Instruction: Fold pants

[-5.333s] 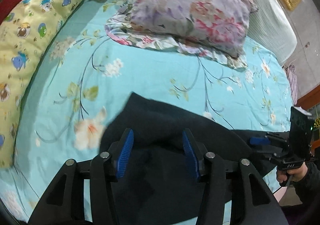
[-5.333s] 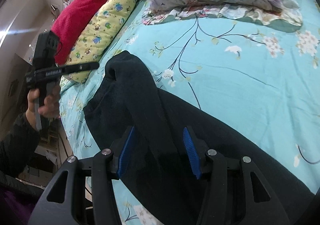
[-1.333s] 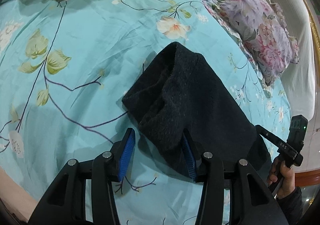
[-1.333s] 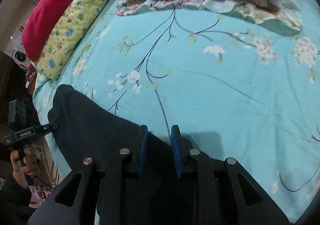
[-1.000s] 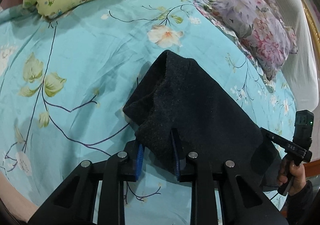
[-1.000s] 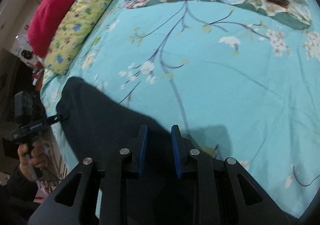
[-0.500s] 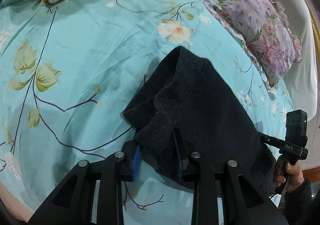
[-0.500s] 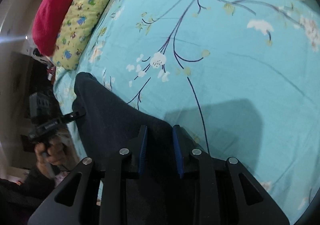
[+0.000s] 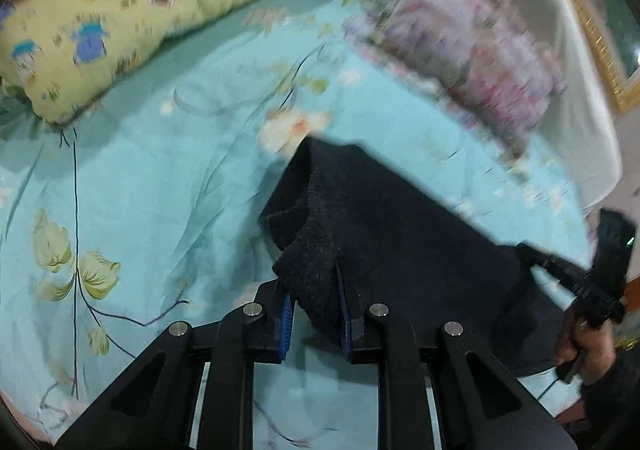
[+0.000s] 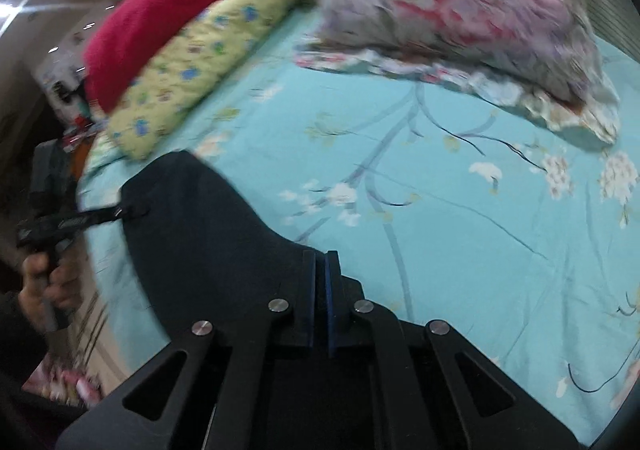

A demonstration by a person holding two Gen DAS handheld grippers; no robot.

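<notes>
1. Pinching a thick bunched edge of the dark pants (image 9: 384, 234), the left gripper (image 9: 314, 316) has just been closing; its blue pads press the fabric from both sides, so it has a firm hold.
2. Closing too within the last moment, the right gripper (image 10: 320, 290) now has its jaws nearly together, with only a thin slit between them. Dark cloth lies right under and around the fingertips, and it looks like a thin layer is nipped there, though the pinch itself is hard to make out.
3. Measured from the pants, each gripper sits at one end of the near edge: the left at the bulky end nearer the yellow cartoon pillow (image 9: 132, 9), the right at the end below the floral pillow (image 10: 460, 1).
4. The garment's long axis runs from one gripper across to the other, so the cloth stretches between them as a band over the turquoise flowered sheet (image 10: 460, 209), its far corner rising toward the pillows.
5. Judging by this, the coming move turns on both hands carrying their ends together in the same direction, across that axis; neither hand is clearer placed to lead.
6. Both views are blurred, so finer creases cannot be read.
</notes>
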